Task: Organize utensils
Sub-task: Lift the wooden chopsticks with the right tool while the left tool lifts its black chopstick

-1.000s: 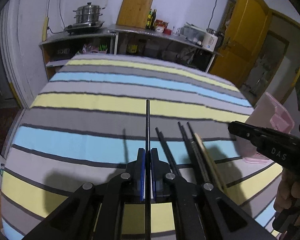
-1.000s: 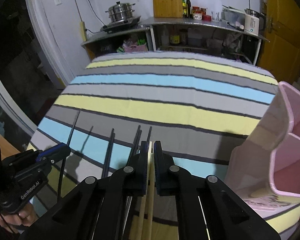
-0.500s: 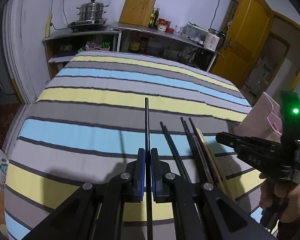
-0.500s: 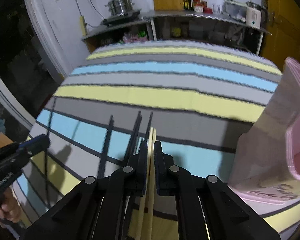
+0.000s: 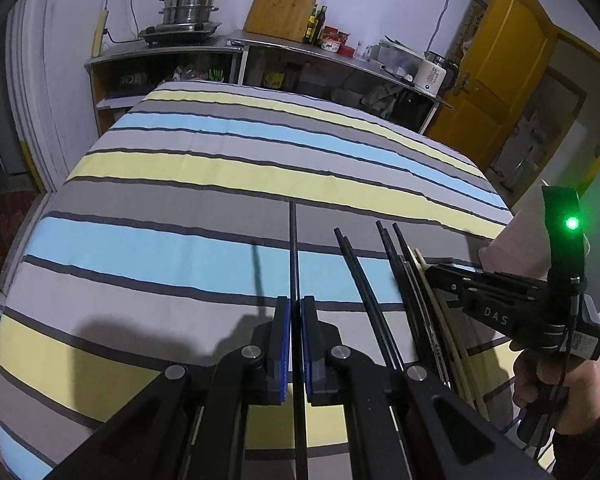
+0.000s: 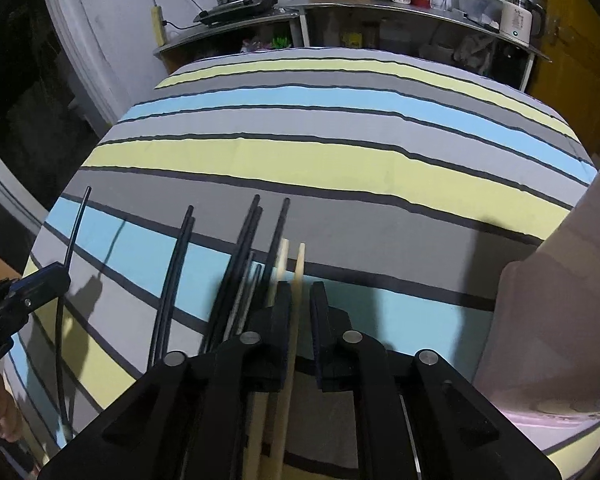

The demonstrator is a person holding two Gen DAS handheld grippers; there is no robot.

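My left gripper (image 5: 295, 304) is shut on a thin black chopstick (image 5: 293, 248) that points forward, held above the striped cloth. Several black chopsticks (image 5: 364, 280) and pale wooden ones (image 5: 436, 300) lie on the cloth to its right. My right gripper (image 6: 300, 292) has its jaws slightly apart around a pale wooden chopstick (image 6: 298, 276); a second wooden chopstick (image 6: 280, 268) lies just left of it. The right gripper also shows in the left wrist view (image 5: 436, 276), at the wooden chopsticks. The left gripper shows in the right wrist view (image 6: 56, 280), far left. The pink utensil holder (image 6: 560, 300) stands at the right.
The striped tablecloth (image 5: 220, 168) covers the table. Behind it stand a shelf counter (image 5: 260, 44) with a steamer pot (image 5: 190, 6), a cutting board, bottles and a kettle. A yellow door (image 5: 508, 64) is at the right.
My right gripper's jaws have opened slightly around the wooden chopstick and it has dropped lower. My left gripper has risen a little with the black chopstick.
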